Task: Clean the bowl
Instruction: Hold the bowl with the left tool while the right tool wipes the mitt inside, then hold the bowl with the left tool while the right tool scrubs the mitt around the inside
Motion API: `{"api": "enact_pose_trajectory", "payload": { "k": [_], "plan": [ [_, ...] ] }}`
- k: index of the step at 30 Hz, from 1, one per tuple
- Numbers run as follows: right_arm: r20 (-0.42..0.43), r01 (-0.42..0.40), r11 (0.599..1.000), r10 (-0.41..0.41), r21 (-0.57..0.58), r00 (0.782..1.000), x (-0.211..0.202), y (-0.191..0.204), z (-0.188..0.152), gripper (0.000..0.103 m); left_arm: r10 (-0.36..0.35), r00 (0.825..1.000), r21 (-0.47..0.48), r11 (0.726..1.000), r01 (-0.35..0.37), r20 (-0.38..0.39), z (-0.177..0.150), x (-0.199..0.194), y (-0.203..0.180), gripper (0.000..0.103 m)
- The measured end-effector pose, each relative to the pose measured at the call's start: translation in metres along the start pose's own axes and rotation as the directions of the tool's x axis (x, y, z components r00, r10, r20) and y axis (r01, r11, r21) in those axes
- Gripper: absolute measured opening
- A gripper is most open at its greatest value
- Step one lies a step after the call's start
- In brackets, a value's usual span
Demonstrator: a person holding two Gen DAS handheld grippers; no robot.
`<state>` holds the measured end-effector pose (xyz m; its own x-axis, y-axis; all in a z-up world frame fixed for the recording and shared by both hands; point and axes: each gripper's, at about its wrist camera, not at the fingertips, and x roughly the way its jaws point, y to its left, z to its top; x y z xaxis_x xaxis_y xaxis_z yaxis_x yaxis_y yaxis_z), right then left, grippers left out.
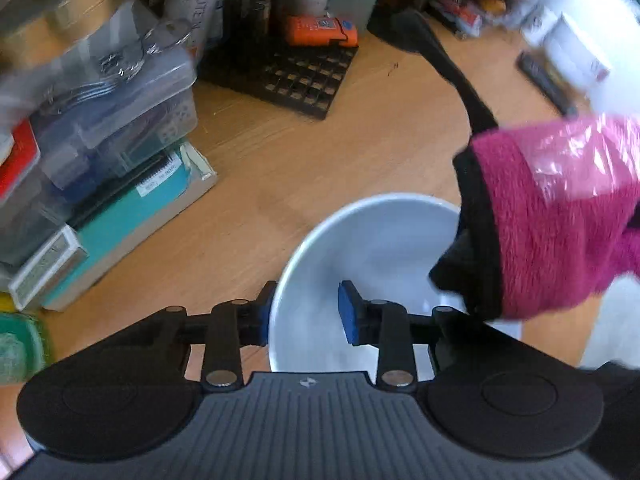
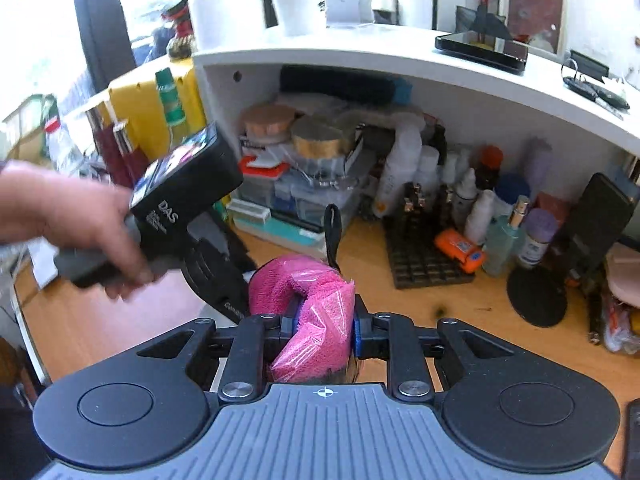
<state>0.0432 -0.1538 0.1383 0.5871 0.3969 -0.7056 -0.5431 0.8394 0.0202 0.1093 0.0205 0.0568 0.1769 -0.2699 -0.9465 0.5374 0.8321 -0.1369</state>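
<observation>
- Our left gripper (image 1: 306, 312) has its jaws clamped across the white bowl's (image 1: 372, 248) near rim, one pad outside, one inside; the bowl sits on the table (image 1: 304, 168).
- Our right gripper (image 2: 323, 330) has its jaws clamped on the pink cloth (image 2: 316, 304) (plastic-wrapped), which hangs at two o'clock, above the bowl's far rim.
- We judge that wiping requires lowering the cloth inside.

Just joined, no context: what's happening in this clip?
A person is cleaning a white bowl on a cluttered wooden desk. The left tool is shut on the bowl's rim, one pad inside and one outside. The right tool is shut on a pink cloth, which hangs over the bowl, not yet wiping.
</observation>
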Motion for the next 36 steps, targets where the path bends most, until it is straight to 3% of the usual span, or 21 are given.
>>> {"api": "enact_pose_trajectory", "payload": {
  "k": [2, 6, 8, 12, 16, 19, 23, 28, 31, 33, 34, 35, 36],
  "plan": [
    [0.003, 0.008, 0.999, -0.007, -0.032, 1.0, -0.001, 0.002, 0.002, 0.024, -0.012, 0.999, -0.135, 0.991, 0.016, 0.032, -0.021, -0.007, 0.01, 0.02],
    [-0.028, -0.029, 0.992, 0.026, -0.12, 0.999, 0.007, 0.013, 0.009, 0.024, 0.013, 0.998, -0.3, 0.954, 0.004, 0.056, -0.059, -0.016, 0.009, 0.017],
    [-0.099, -0.101, 0.971, 0.081, -0.216, 0.992, 0.018, 0.036, 0.006, 0.024, 0.022, 0.997, -0.373, 0.928, 0.007, 0.073, -0.078, -0.021, 0.0, 0.017],
    [-0.265, -0.184, 0.913, 0.088, -0.363, 0.96, 0.05, 0.073, -0.009, 0.024, 0.039, 0.995, -0.44, 0.898, 0.005, 0.089, -0.097, -0.021, -0.017, 0.017],
    [-0.346, -0.211, 0.888, 0.063, -0.408, 0.936, 0.085, 0.089, -0.009, 0.025, 0.034, 0.996, -0.405, 0.914, 0.001, 0.081, -0.086, -0.008, -0.004, 0.021],
    [-0.322, -0.185, 0.846, 0.017, -0.499, 0.947, 0.104, 0.09, -0.007, 0.024, 0.016, 0.997, -0.37, 0.929, 0.012, 0.071, -0.077, 0.007, 0.005, 0.027],
    [-0.111, -0.064, 0.796, -0.003, -0.601, 0.994, 0.095, 0.099, -0.005, 0.022, 0.006, 0.997, -0.357, 0.934, 0.02, 0.072, -0.088, 0.002, 0.012, 0.032],
    [0.02, -0.009, 0.941, 0.016, -0.339, 1.0, 0.047, 0.062, 0.022, 0.022, 0.037, 0.997, -0.328, 0.944, -0.014, 0.066, -0.083, -0.001, 0.013, 0.031],
    [0.034, -0.011, 0.987, 0.017, -0.157, 0.999, 0.03, 0.031, 0.026, 0.022, 0.085, 0.994, -0.286, 0.956, -0.061, 0.072, -0.069, 0.0, 0.015, 0.034],
    [0.03, -0.027, 1.0, 0.027, -0.005, 0.999, 0.019, 0.005, 0.027, 0.022, 0.097, 0.992, -0.261, 0.962, -0.075, 0.075, -0.049, 0.008, 0.02, 0.05],
    [0.02, -0.054, 0.991, 0.052, 0.12, 0.998, 0.015, -0.015, 0.023, 0.022, 0.103, 0.992, -0.234, 0.969, -0.084, 0.072, -0.039, 0.014, 0.021, 0.068],
    [0.012, -0.066, 0.983, 0.065, 0.172, 0.998, 0.014, -0.023, 0.019, 0.022, 0.101, 0.992, -0.222, 0.972, -0.083, 0.071, -0.035, 0.017, 0.021, 0.079],
    [0.005, -0.077, 0.972, 0.077, 0.221, 0.997, 0.014, -0.031, 0.016, 0.022, 0.08, 0.994, -0.199, 0.978, -0.063, 0.077, -0.03, 0.022, 0.02, 0.081]
  ]
}}
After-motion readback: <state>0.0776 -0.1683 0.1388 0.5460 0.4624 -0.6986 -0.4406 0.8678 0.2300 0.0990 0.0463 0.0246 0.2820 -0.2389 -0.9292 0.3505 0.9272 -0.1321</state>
